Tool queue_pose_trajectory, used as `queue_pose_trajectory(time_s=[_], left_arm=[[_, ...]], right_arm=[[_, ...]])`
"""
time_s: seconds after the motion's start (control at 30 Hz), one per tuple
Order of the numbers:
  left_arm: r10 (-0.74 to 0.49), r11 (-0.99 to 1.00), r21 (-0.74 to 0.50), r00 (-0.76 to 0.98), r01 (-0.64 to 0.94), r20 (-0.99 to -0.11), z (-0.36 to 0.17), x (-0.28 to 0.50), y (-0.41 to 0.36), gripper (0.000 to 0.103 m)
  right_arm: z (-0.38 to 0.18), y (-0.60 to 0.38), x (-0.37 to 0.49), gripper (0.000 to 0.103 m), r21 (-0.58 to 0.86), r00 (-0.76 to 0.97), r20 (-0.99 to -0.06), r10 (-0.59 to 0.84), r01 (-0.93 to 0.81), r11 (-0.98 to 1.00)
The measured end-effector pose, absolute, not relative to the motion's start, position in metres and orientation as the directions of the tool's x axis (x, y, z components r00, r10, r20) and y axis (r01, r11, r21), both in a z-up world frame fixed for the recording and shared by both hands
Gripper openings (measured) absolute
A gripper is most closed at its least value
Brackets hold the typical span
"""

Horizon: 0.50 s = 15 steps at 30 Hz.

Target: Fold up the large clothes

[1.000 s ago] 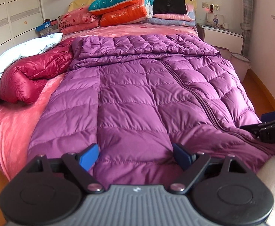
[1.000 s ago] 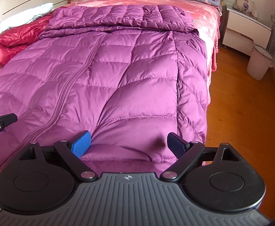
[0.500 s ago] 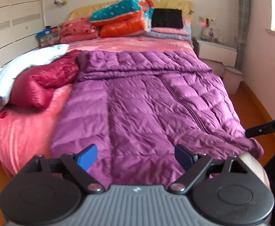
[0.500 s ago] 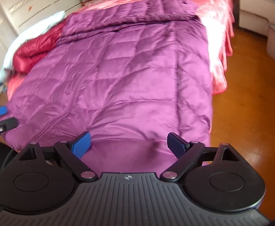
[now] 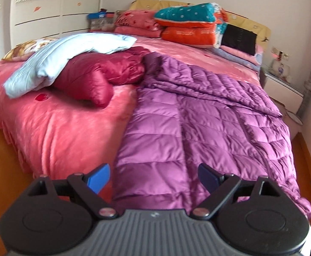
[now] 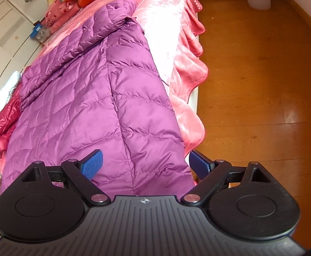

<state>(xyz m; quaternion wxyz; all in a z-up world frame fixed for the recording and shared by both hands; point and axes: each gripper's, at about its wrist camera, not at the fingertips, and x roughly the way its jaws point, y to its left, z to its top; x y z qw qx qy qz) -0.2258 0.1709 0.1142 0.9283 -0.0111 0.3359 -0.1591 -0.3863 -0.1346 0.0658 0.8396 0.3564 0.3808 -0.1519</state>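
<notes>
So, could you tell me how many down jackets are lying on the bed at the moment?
2. The purple down jacket is spread flat along the bed's right side; the dark red down jacket is bunched left of it, partly under a pale blue garment, which may hide more.

Both grippers have pulled back from the purple down coat (image 5: 208, 128) toward the foot edge of the bed (image 5: 55, 128): the left gripper (image 5: 153, 178) has swung leftward, the right gripper (image 6: 144, 163) has tilted over the bed's right edge, jaws spread
</notes>
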Motion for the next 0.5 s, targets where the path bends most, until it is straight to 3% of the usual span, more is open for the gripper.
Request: queue_pose_trajectory(time_s=[0.5], left_arm=[[-0.276,0.961,-0.195,0.667,0.195,-0.692,0.098,-0.210,0.188,0.091]], right_arm=[[0.070,-0.122,-0.378,0.103,0.404,0.646,-0.763,0.036,0.432,0.807]])
